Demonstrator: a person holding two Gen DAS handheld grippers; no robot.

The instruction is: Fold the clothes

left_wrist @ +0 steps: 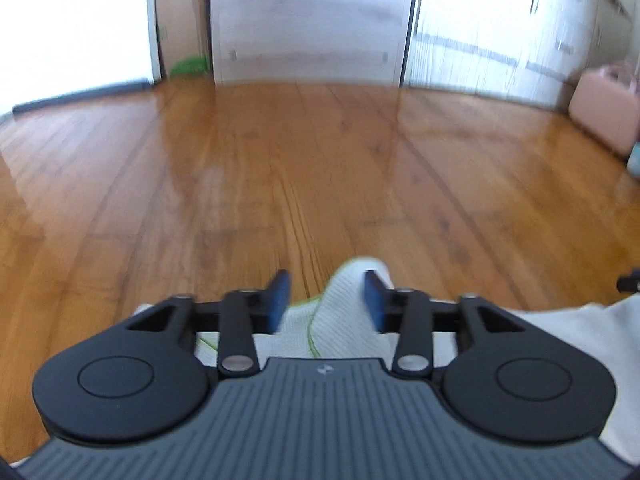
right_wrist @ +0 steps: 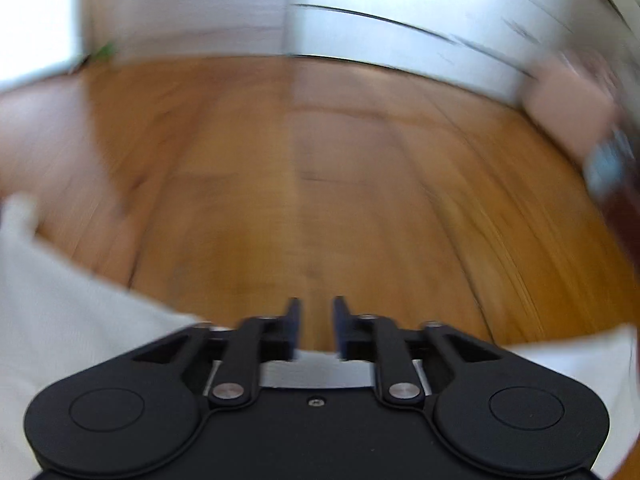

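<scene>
Bare wooden floor (left_wrist: 320, 168) lies ahead; left claw (left_wrist: 328, 300) parted astride white garment (left_wrist: 344, 320), right claw (right_wrist: 317, 328) narrowly parted, empty.

The garment (left_wrist: 352, 320) lies on the floor (left_wrist: 280, 168), a raised fold between the left gripper (left_wrist: 328, 300) fingers.

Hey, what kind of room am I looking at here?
Probably a room in a home, maybe a bedroom. The wooden plank floor, the pale wardrobe-like cabinets along the far wall, and a white garment laid out on the floor for folding all suggest it.
</scene>
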